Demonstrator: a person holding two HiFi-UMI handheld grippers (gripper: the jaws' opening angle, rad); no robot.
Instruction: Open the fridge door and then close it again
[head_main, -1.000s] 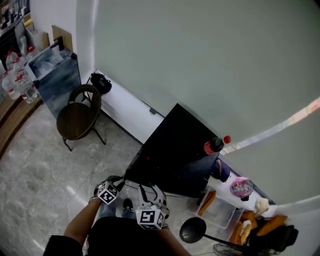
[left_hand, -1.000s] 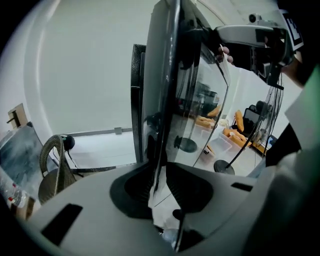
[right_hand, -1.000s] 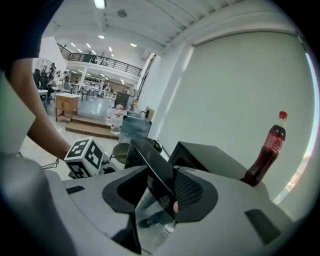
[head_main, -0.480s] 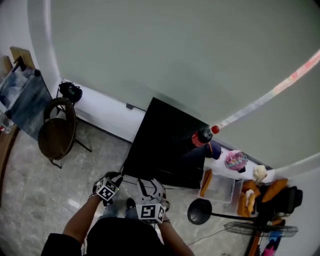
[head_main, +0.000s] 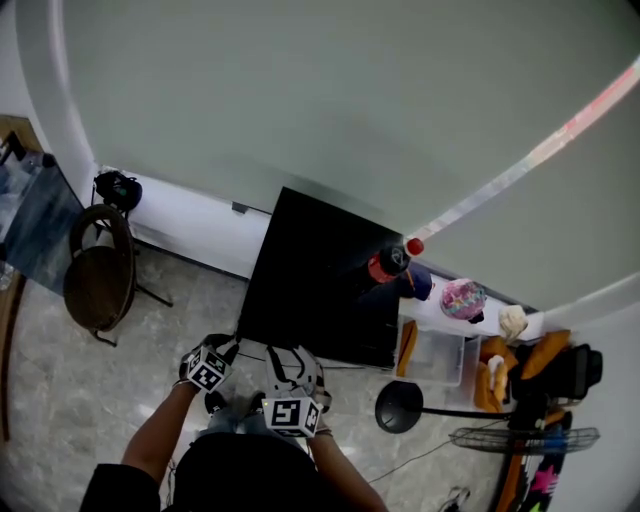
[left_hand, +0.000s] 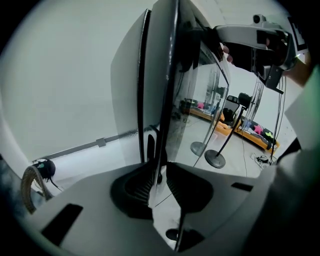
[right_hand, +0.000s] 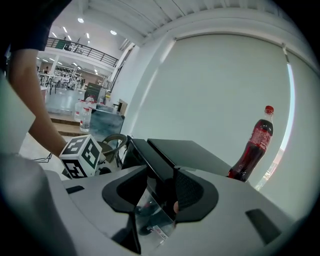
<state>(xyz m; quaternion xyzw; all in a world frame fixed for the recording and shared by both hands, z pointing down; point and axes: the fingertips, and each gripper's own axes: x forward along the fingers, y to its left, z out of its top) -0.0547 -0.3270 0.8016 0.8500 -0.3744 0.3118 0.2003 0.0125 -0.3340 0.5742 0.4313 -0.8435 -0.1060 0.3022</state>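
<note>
Judged about halfway: fridge door (left_hand: 169, 90) already swung a little clear of the fridge (head_main: 320, 275), with a wedge of gap showing along the top in the right gripper view. Closing yet to do (or more opening first; cannot tell which). Fridge itself set against the far wall, just ahead of both grippers.

Leftmost, left gripper (left_hand: 159, 182) nipped almost together on the door's thin free edge, lower down than its partner. Just right of it, right gripper (right_hand: 162, 196) pinching the door's thicker top corner, jaws set wider.

Nothing readable of the fridge's inside, only reflections in the glass.

Farther right, upright on the fridge top, a red-capped cola bottle (right_hand: 252, 145), dark drink up to the neck. Right again, beside the fridge, a clear tub (head_main: 438, 365), contents not made out.
</note>
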